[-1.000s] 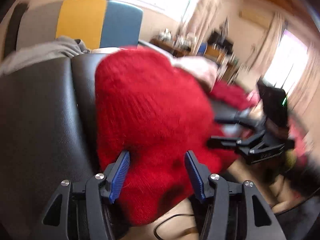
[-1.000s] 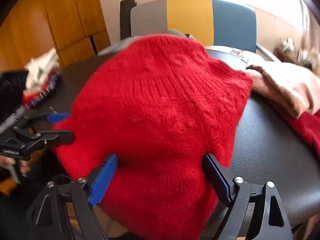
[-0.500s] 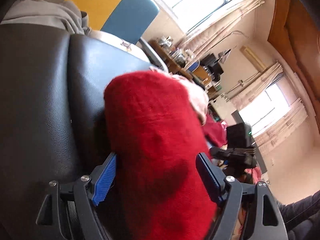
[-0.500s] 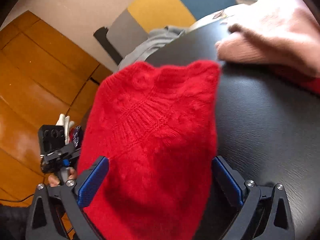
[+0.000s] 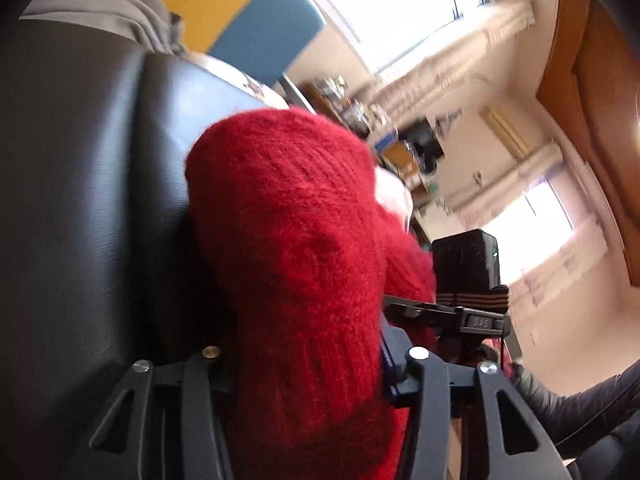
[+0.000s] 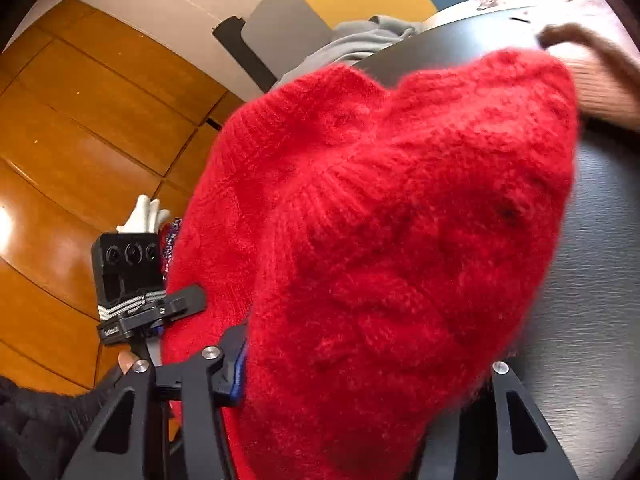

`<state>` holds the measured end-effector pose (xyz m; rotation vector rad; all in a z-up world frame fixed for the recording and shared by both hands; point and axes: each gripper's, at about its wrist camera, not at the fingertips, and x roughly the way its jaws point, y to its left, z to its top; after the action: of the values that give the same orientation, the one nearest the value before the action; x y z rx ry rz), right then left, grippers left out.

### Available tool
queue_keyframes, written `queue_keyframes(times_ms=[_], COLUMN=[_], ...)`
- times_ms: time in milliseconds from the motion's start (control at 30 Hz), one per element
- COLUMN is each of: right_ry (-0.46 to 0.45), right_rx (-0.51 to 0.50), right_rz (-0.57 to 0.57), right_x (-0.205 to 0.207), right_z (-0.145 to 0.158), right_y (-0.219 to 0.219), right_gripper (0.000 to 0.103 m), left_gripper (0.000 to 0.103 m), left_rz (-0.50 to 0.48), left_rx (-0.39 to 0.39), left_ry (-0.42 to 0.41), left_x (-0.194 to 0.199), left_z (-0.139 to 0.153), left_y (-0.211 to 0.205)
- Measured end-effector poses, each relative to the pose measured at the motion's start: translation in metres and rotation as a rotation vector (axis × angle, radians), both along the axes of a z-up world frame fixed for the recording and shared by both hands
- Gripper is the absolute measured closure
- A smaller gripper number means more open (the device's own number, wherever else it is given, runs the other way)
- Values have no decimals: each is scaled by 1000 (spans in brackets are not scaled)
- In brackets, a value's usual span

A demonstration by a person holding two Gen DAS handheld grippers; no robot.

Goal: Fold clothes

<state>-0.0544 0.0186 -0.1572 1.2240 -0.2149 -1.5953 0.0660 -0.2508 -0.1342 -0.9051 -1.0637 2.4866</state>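
A thick red knitted sweater (image 6: 380, 240) fills the middle of the right wrist view, bunched into a rounded mass with a fuzzy, mohair-like nap. A band of ribbing runs across it near the centre of the frame, and cable-like raised stitches show above and below that band. It lies on a black leather-like surface (image 6: 600, 240) that takes up the right side of the frame.

The right gripper (image 6: 360, 368) sits at the bottom of the frame, its jaws having just been closing, with the sweater's lower edge bulging between them. The blue pad on the left finger presses into the wool; the right finger is buried under the knit, so it appears clamped on the fabric.

In the left wrist view the same sweater (image 5: 296, 264) rises as a tall red hump through the centre, darker in shade, resting on the black surface (image 5: 80, 200) at left. The left gripper (image 5: 304, 364) at the bottom has likewise just been closing, and the wool is squeezed between its fingers, hiding the pads almost wholly.

A pink garment (image 6: 600, 84) lies at the upper right, touching the sweater's far corner. A grey garment (image 6: 360, 40) lies at the top centre, beyond the black surface.
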Motion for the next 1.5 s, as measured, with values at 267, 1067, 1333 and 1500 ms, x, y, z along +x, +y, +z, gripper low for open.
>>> queue_keyframes(times_ms=[267,1067,1333,1500], right_ry=[28,280,261,339], right_rx=[-144,-7,-61,-125], right_rz=[347,1042,981,825], right_x=[70,348,357,348], right_z=[48,129,151,173], right_y=[-132,-666,-660,-655], right_gripper=[51,26,17,17], left_gripper=[57,58,53,55], left_rz=[326,1367,1471,1594], left_rx=[-70,120,-38,-237], left_ry=[151,72,-13,-40], left_x=[143,401,410,410], left_z=[73,78,130,170], left_y=[-62,-298,-287,-259])
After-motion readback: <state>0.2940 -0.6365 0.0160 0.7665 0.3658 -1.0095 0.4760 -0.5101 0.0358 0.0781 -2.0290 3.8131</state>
